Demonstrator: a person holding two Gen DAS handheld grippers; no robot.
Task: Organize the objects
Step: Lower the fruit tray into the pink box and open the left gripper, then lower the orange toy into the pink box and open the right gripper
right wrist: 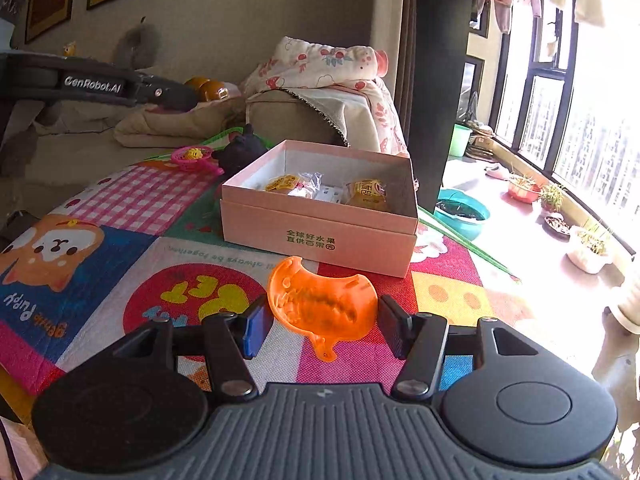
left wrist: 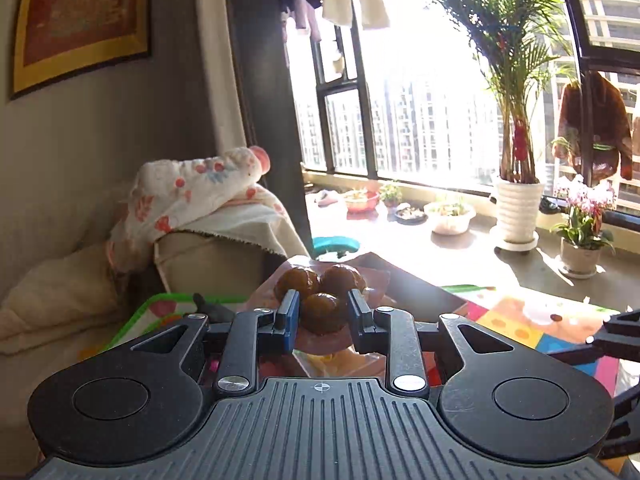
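Note:
My left gripper (left wrist: 323, 314) is shut on a cluster of three brown glossy balls (left wrist: 320, 292) wrapped in clear film, held up in the air. In the right wrist view the left gripper's arm (right wrist: 96, 86) reaches in from the left, with the brown balls (right wrist: 210, 88) at its tip, high above the mat. My right gripper (right wrist: 324, 330) is open, its fingers either side of an orange plastic mould (right wrist: 320, 304) lying on the mat. A pink open box (right wrist: 320, 216) with wrapped snacks inside stands just beyond the mould.
A colourful play mat (right wrist: 120, 264) covers the table. A pink toy (right wrist: 192, 158) and a dark toy (right wrist: 240, 150) lie behind the box. A sofa with a floral blanket (right wrist: 320, 68) is behind. Potted plants (left wrist: 516, 200) and a teal basin (right wrist: 460, 212) stand by the window.

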